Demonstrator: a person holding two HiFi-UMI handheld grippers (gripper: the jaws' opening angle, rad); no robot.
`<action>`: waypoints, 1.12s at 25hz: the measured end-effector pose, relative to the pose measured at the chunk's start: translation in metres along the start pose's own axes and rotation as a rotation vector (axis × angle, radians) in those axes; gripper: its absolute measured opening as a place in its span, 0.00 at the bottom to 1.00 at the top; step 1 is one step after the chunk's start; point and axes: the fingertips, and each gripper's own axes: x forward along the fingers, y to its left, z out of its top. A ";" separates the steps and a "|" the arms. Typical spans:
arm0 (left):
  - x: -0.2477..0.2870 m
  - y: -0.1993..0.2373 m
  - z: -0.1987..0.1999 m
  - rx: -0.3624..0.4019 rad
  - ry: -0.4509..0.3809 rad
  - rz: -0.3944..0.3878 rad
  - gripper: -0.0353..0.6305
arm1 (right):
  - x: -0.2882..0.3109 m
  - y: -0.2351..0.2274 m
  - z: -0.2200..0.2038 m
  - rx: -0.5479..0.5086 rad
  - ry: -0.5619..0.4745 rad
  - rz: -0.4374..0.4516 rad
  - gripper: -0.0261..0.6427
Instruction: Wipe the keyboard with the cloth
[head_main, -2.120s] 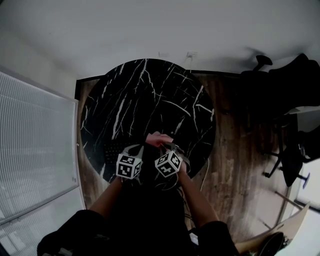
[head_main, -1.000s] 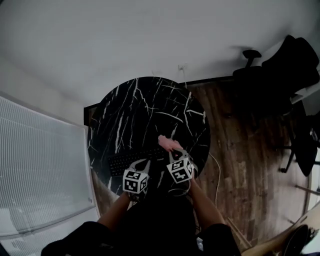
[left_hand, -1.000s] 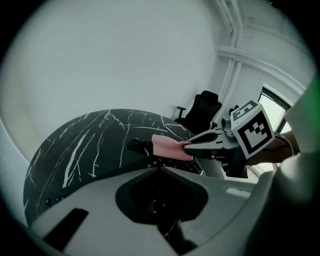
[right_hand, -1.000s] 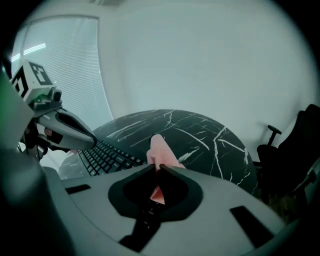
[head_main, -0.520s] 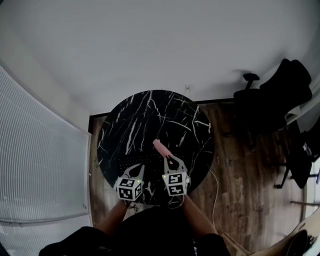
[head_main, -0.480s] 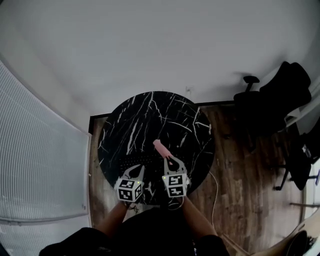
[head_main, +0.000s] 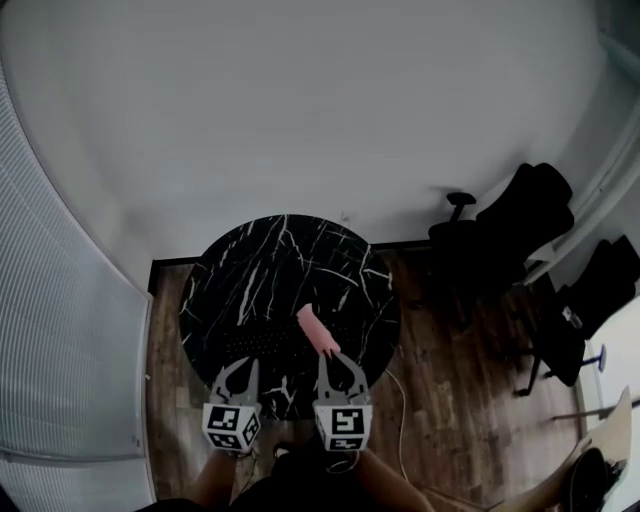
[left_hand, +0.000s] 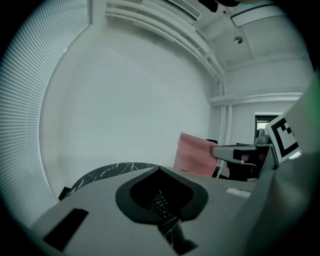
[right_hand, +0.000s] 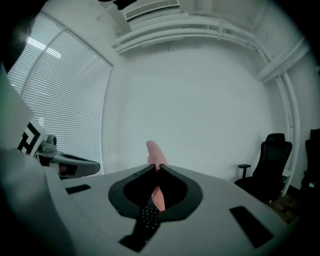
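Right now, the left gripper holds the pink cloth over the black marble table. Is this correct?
No, the right gripper holds the pink cloth over the black marble table. The right gripper view shows its jaws closed on it; the left gripper holds nothing.

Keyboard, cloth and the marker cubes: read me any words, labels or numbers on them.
No readable text anywhere.
Keyboard: key legends too small to read.
Marker cubes: black-and-white square patterns only, no letters.
Pink cloth: no print visible.
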 end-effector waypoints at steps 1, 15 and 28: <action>-0.008 -0.011 0.008 0.016 -0.016 -0.010 0.05 | -0.013 -0.002 0.010 -0.021 -0.020 -0.003 0.05; -0.057 -0.093 0.078 0.036 -0.177 0.045 0.05 | -0.104 -0.031 0.089 -0.113 -0.144 0.031 0.05; -0.051 -0.163 0.098 0.166 -0.233 -0.020 0.05 | -0.139 -0.077 0.122 -0.160 -0.266 0.012 0.05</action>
